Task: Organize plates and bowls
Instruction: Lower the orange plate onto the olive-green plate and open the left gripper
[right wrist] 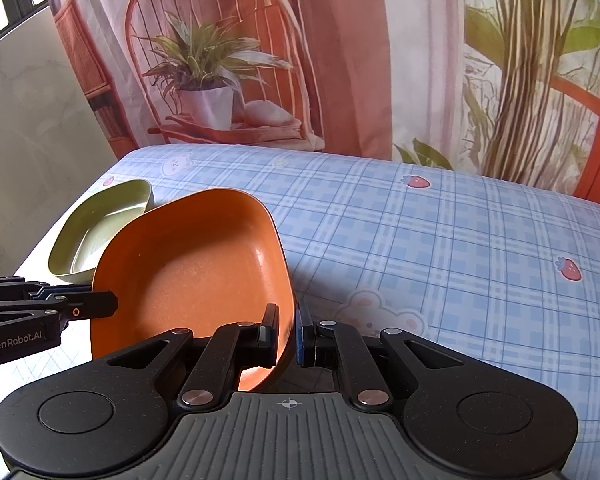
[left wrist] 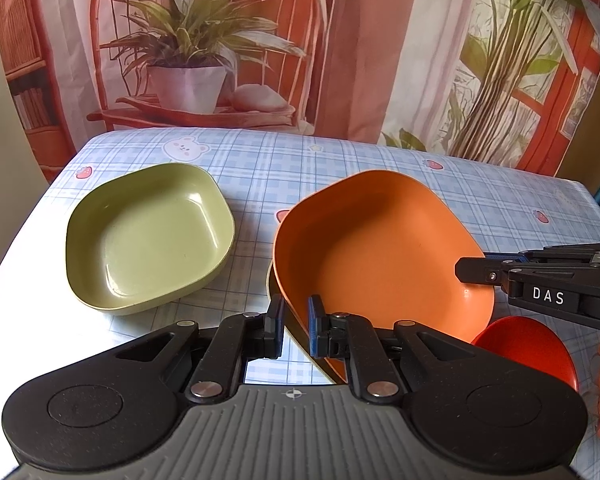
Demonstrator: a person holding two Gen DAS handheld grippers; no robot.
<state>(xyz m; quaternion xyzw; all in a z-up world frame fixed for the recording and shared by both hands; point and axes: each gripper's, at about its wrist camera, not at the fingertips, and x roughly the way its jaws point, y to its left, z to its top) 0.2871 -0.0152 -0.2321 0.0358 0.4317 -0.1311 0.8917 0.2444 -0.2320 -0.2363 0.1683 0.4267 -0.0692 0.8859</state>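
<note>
An orange square bowl (left wrist: 380,248) is held tilted above the blue checked tablecloth. My left gripper (left wrist: 296,320) is shut on its near-left rim. My right gripper (right wrist: 287,330) is shut on its right rim; it shows in the left wrist view (left wrist: 476,268) at the bowl's right edge. The bowl also shows in the right wrist view (right wrist: 192,276), with the left gripper (right wrist: 108,304) at its left rim. A green square bowl (left wrist: 148,236) sits empty on the table to the left, apart from both grippers; it shows in the right wrist view (right wrist: 100,228) behind the orange bowl.
A small red bowl (left wrist: 532,348) lies at the near right, below the right gripper. The table (right wrist: 440,248) is covered in a cloth with bears and strawberries. A printed backdrop (left wrist: 340,40) hangs behind the far edge.
</note>
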